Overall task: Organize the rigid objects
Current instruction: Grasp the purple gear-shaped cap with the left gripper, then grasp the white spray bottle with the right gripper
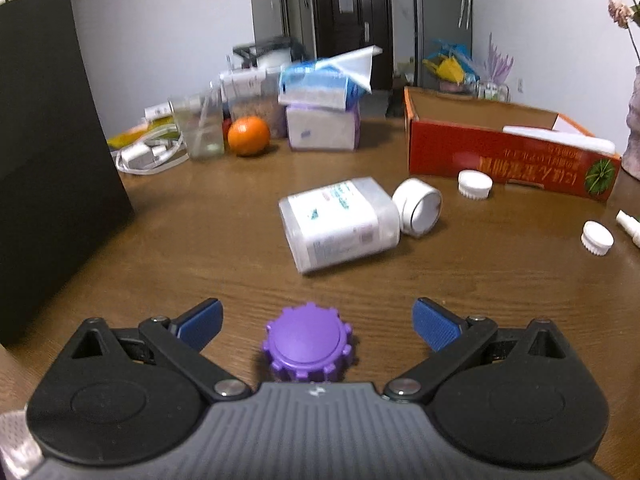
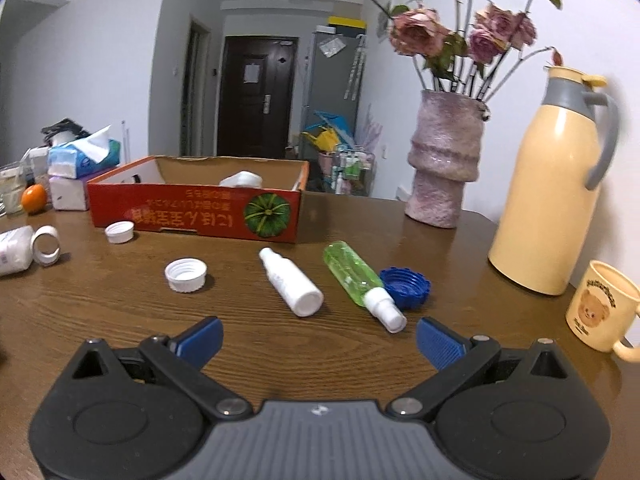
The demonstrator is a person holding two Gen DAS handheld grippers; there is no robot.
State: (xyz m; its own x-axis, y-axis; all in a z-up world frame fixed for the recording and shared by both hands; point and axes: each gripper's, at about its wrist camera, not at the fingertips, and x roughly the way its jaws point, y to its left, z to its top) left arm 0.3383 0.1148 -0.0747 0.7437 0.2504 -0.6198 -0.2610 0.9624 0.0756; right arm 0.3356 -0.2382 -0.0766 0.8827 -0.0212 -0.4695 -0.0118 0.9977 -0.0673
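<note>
Between the wide-spread jaws of the left gripper (image 1: pixel 318 320), low against the body: purple cap (image 1: pixel 308 343), apt to skid off if pinched off-centre; right gripper (image 2: pixel 319 336) likewise spread, empty.

The left hand-held gripper (image 1: pixel 316 322) has a ribbed grey plastic body with a small pale logo at its front edge, flanked by two rounded black housings with circular recesses. Black linkage arms on silver screws carry textured blue finger pads (image 1: pixel 436 325). The right hand-held gripper (image 2: pixel 318 334) looks identical.
</note>
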